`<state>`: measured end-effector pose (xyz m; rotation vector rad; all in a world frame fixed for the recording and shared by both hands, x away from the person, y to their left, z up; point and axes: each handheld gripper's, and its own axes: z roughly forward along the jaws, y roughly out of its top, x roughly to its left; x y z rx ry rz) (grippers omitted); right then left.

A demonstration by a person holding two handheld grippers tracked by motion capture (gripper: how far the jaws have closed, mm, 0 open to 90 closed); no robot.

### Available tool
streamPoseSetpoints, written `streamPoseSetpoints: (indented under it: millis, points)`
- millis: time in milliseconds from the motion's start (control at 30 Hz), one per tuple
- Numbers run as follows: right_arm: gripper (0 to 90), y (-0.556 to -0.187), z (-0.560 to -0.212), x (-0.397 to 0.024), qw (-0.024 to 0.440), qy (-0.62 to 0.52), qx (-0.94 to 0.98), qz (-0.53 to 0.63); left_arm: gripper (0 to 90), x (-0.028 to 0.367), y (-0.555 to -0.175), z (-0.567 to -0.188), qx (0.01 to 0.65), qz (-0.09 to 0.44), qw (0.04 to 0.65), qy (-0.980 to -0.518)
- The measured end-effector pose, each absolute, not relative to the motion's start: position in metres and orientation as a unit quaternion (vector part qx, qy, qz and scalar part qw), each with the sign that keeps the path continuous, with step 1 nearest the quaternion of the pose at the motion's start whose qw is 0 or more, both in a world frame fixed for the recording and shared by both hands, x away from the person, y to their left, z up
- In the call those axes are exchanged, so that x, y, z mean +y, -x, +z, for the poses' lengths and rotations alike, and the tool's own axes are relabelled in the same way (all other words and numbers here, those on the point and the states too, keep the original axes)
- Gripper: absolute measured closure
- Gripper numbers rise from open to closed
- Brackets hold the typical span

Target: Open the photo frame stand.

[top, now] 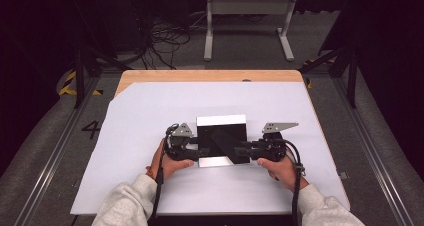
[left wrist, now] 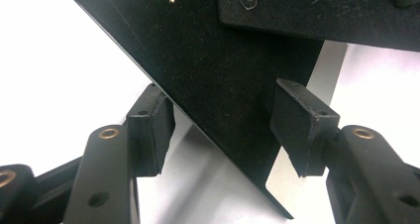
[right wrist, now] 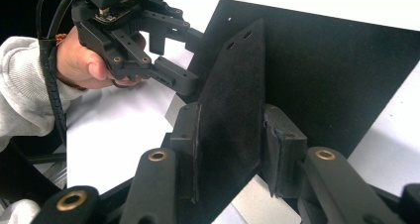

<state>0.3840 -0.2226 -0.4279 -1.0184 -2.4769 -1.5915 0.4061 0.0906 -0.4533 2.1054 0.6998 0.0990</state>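
Observation:
A picture frame (top: 221,121) lies face down on the white sheet, black back up, with a pale border. Its black stand flap (right wrist: 233,100) is lifted off the back, and my right gripper (right wrist: 233,154) is shut on the flap's lower end. In the high view the right gripper (top: 245,147) reaches in from the frame's right side. My left gripper (left wrist: 225,130) is open, with a corner of the frame back (left wrist: 218,75) between its spread pads; the left pad (left wrist: 148,130) touches the frame's edge. The left gripper (top: 200,148) sits at the frame's left side and appears across from me as the left gripper (right wrist: 190,60).
A white sheet (top: 150,111) covers most of the wooden table (top: 200,76). Beyond the far edge are floor cables (top: 165,38) and a white stand (top: 247,8). Dark frame struts flank the table.

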Motion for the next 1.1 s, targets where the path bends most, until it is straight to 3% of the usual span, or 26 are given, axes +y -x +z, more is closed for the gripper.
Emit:
streamPoseSetpoints:
  millis: [267,533,1100]
  points:
    - [67.2,-0.383,-0.426,-0.219,0.010,0.320,-0.798,-0.511,47.4,0.091,-0.404,-0.448,0.267,0.065,0.446,-0.852]
    - [75.6,-0.378,-0.423,-0.212,0.014,0.305,-0.803,-0.511,53.8,0.088,-0.392,-0.438,0.230,0.141,0.455,-0.849]
    - [76.9,-0.371,-0.420,-0.203,-0.015,0.282,-0.820,-0.497,59.5,0.091,-0.384,-0.436,0.214,0.157,0.461,-0.847]
